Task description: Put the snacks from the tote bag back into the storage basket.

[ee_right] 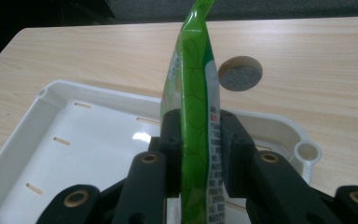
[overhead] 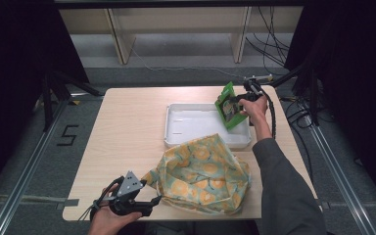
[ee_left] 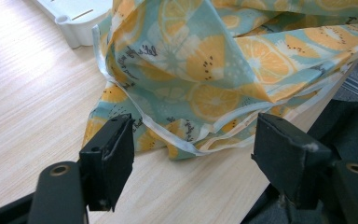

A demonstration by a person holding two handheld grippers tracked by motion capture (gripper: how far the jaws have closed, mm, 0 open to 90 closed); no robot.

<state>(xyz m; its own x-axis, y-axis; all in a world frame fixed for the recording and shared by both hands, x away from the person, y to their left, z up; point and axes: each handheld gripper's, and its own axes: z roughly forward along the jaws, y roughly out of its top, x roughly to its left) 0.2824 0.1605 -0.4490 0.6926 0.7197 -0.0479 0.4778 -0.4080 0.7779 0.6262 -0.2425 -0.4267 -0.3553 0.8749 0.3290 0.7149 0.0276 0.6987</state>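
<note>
Pale wooden counter (overhead: 127,127): the right claw (ee_right: 200,140) pinches a green plastic snack packet (overhead: 230,105) over the white plastic tray (overhead: 176,132); lower it flat before letting go. Left claw (ee_left: 191,154) gapes wide beside the orange-print cloth bag (overhead: 200,171).

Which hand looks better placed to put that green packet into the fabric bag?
Probably the right. Its fingers already clamp the green packet above the white tray. The left gripper stands open at the bag.

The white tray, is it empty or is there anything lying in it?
Empty: the white tray has a bare floor; the green packet hangs above it in the right gripper.
</note>
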